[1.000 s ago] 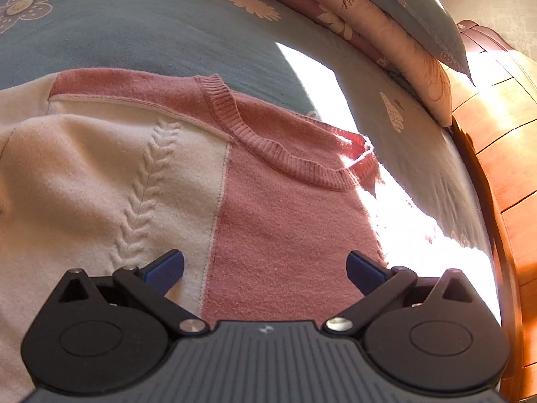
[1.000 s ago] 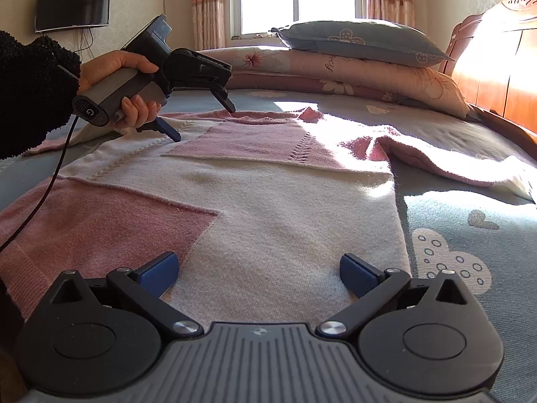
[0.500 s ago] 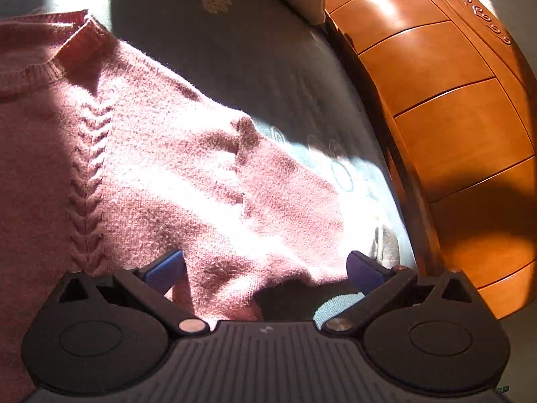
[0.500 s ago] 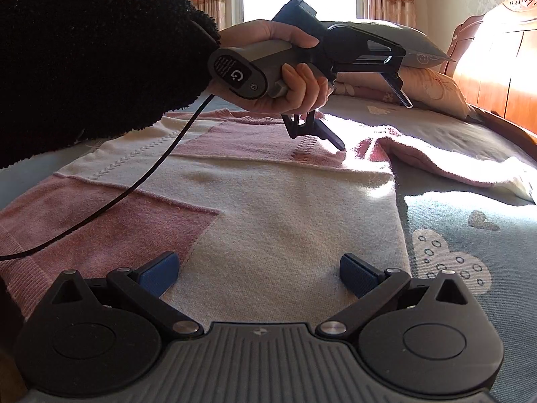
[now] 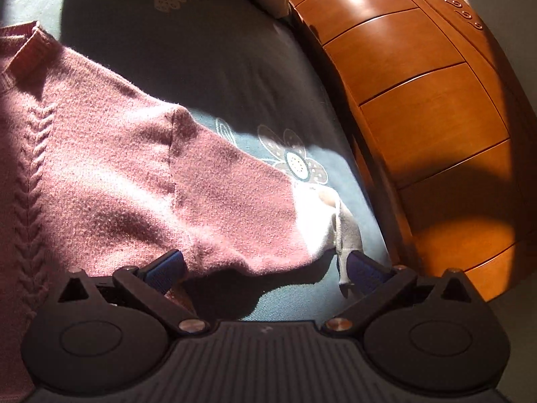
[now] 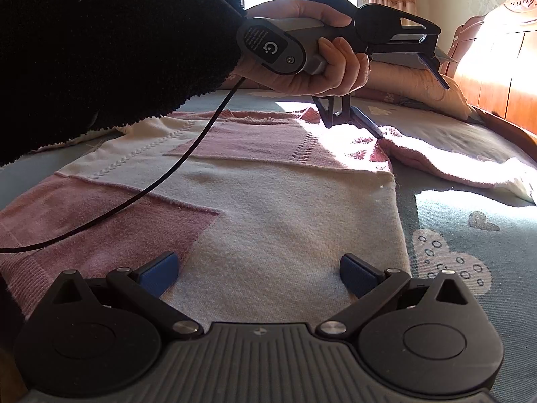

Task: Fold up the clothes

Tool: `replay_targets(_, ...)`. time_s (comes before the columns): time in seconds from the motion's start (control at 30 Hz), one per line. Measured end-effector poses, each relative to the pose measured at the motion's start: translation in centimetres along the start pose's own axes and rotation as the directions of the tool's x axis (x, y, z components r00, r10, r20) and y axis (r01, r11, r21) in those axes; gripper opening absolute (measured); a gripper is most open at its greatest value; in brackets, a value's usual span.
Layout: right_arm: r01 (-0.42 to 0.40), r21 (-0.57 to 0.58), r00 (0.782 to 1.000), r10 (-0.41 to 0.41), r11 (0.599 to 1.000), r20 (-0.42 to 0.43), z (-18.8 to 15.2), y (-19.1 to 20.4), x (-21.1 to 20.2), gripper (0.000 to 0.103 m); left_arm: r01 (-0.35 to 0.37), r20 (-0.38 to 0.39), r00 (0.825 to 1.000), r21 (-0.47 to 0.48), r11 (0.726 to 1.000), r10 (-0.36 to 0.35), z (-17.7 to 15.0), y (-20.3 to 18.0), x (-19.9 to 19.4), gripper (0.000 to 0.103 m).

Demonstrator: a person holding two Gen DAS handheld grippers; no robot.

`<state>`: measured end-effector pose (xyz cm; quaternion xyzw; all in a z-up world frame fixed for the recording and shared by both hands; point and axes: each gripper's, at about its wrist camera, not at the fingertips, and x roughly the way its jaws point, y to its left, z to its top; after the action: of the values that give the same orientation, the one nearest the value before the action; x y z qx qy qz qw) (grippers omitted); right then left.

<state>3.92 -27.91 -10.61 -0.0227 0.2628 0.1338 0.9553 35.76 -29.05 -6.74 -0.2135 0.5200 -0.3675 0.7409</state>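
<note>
Left gripper (image 5: 265,268) was spread wide, empty, its 2 fingers (image 5: 166,268) straddling the sleeve (image 5: 235,201) of the sweater (image 6: 268,208), lower tip touching the knit. Right gripper (image 6: 258,273) sat wide, empty, over the sweater's hem. Risk: pinching 1 layer only, dragging the sweater askew on the bed (image 6: 470,235)

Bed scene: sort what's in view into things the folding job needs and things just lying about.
For the job:
- pink and cream sweater
- its sleeve, stretched toward the bed's edge
- left gripper, open, one finger at the shoulder
- right gripper, open over the hem

Just there:
- pillows
- wooden headboard
- bedsheet
</note>
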Motion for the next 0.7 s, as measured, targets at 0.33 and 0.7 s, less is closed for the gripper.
replay_targets(0.33, 0.000, -0.005, 1.000, 0.000, 1.000, -0.001, -0.1, 0.0, 0.1, 0.103, 0.045, 0.005, 0.999, -0.054, 0.998, -0.045, 1.7, 0.3, 2.3, 0.102)
replay_targets(0.7, 0.002, -0.012, 1.000, -0.002, 1.000, -0.006, 0.0, 0.1, 0.0, 0.103, -0.091, -0.010, 0.996, 0.034, 0.995, 0.091, -0.5, 0.0, 0.2, 0.102)
